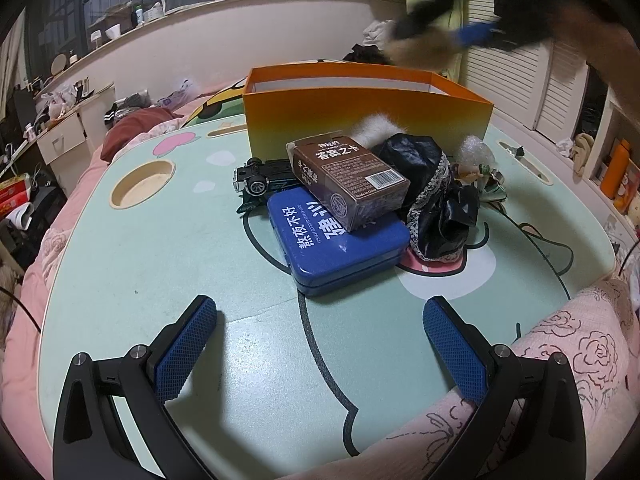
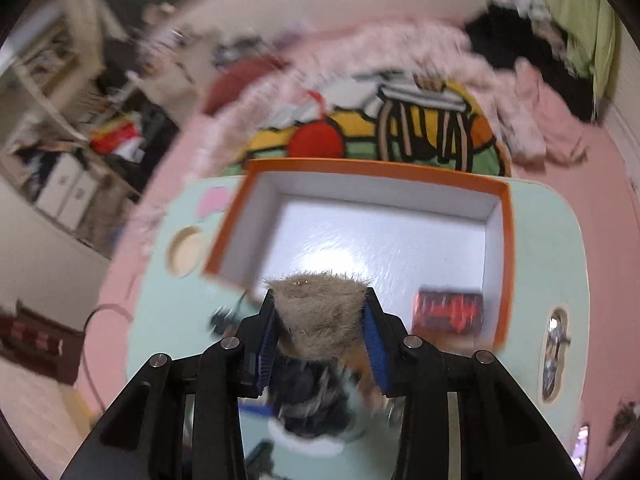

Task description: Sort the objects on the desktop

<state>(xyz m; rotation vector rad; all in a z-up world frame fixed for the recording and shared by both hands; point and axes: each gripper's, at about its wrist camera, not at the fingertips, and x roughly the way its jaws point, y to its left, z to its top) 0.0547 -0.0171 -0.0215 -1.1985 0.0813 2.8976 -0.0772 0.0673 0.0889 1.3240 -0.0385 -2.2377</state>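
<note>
- The right gripper [image 2: 320,316] is squeezing a furry brown toy [image 2: 322,312] between its blue pads — it's up in the air, over the near edge of the orange box [image 2: 506,216].
- The toy is looking soft and light, prob. squishy, so a grip across the fat middle is working fine.
- Fur may be slipping a bit; the view is blurry, so I can't tell.
- The left gripper [image 1: 320,344] is sitting wide, w/ nothing in it, above the table [image 1: 160,260].
- A red thing [image 2: 450,314] is lying in the box.

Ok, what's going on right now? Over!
Left gripper open, low over the table. Right gripper shut on a furry toy, above the orange box. Nothing in the way.
</note>
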